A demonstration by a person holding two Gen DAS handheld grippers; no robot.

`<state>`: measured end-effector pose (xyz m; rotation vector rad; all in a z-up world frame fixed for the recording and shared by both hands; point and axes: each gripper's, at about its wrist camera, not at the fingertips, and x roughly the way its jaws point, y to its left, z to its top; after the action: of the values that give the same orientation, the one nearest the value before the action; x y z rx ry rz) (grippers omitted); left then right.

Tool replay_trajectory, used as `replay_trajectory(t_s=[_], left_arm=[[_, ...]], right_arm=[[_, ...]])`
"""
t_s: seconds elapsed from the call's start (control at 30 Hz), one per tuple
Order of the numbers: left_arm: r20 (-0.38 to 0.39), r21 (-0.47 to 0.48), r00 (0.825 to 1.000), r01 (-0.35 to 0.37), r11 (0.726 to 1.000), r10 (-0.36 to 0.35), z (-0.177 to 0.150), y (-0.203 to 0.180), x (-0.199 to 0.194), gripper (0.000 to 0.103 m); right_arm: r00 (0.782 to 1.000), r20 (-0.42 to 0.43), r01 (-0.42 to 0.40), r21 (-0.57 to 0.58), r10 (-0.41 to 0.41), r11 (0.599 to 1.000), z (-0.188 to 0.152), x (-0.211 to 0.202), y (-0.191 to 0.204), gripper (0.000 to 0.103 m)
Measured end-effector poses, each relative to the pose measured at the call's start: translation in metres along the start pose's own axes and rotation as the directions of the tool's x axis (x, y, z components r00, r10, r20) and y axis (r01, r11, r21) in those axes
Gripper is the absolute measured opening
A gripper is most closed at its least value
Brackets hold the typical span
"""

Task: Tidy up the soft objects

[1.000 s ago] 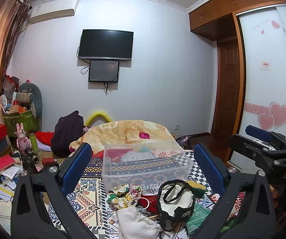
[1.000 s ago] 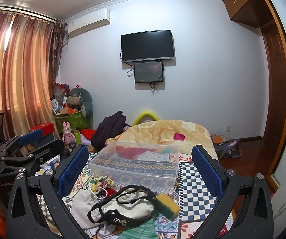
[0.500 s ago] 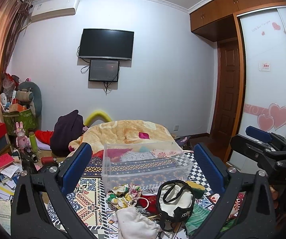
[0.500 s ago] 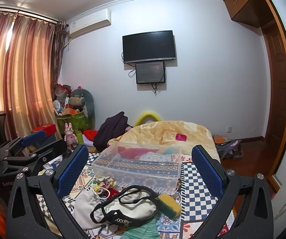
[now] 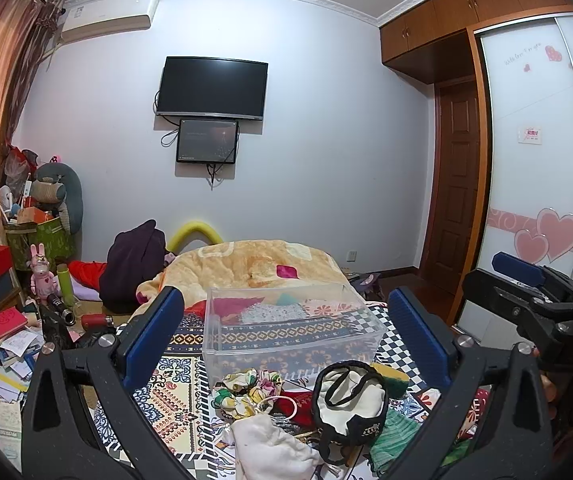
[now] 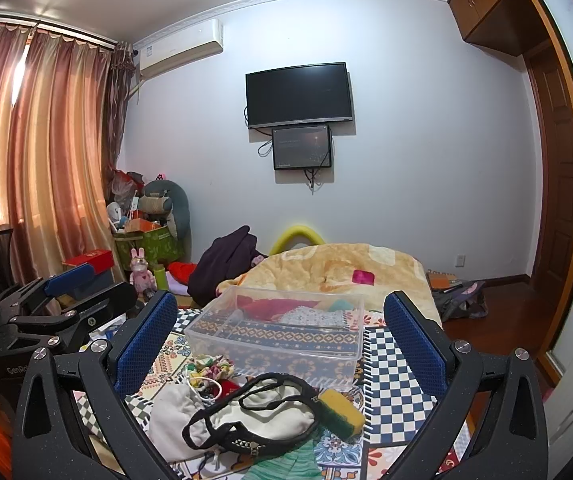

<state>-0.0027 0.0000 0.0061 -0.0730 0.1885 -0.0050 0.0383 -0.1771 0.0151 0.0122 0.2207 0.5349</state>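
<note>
I held both the left gripper (image 5: 286,332) and right gripper (image 6: 280,328) wide, gripping nothing. The clear bin (image 6: 282,330) lay long axis crosswise. A white pouch (image 6: 254,420) and sponge (image 6: 340,408) sat before it.

A storage bin (image 6: 282,330) is being shown on the bed (image 6: 398,364), behind a pile of soft items (image 6: 246,416); a quilt (image 6: 338,268) is lying behind the bin.

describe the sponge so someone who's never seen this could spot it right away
Find the clear plastic bin on the patterned bedspread. In front of it lies a pile of soft things, and at the pile's right edge, beside the black-trimmed white bag, sits the sponge. It alone is a small block, yellow with a green face.
</note>
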Motion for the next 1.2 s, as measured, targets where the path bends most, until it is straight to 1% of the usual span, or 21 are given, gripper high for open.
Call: replay_trajectory(t_s=[1.0,1.2], left_arm=[[0.0,0.001,1.0,0.003,1.0,-0.003,-0.0007,-0.0002,-0.0009,0.103],[-0.012,0.002,1.0,-0.02,1.0,0.02,-0.006,0.0004,0.0033,0.103]], right_arm=[[1.0,0.002,-0.003,0.001,0.003,1.0,0.0004,-0.0003,0.0009,0.103],[1.0,-0.005,0.014,-0.002,-0.014,1.0,-0.002,0.0007,0.0001,0.103]])
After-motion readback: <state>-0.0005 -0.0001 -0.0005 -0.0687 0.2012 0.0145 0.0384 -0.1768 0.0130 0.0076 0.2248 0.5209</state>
